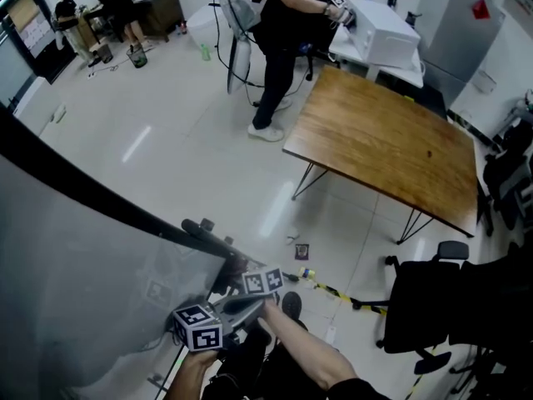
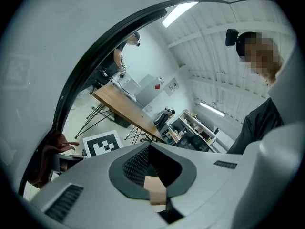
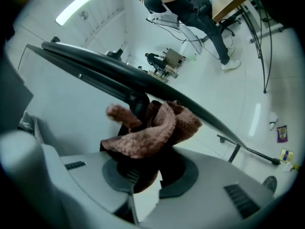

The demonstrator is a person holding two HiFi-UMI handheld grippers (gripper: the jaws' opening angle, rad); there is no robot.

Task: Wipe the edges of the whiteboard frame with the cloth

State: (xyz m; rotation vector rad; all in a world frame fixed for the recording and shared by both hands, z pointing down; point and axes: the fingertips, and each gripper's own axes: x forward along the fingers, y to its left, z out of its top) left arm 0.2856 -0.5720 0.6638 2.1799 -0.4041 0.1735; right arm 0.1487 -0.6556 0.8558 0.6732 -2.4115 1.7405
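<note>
Cloth [image 3: 152,130] — reddish-brown, knitted, bunched into loose folds — sits clamped in the right gripper [image 3: 143,159], whose jaws are closed on its lower part. Its upper folds press against the black whiteboard frame [image 3: 95,70], touching the bar where it slants down past the pale board surface. The left gripper [image 2: 150,149] is just beside the same stretch of the frame, on the board's side, with its jaws drawn together and nothing between them. In the left gripper view, the right gripper's marker cube [image 2: 102,144] lies between it and the frame. In the head view, both grippers sit near the frame's lower end. A wooden table [image 1: 391,140] stands well apart from the frame across the pale floor, and a person [image 1: 279,48] stands farther from the frame, at the table's far corner.
</note>
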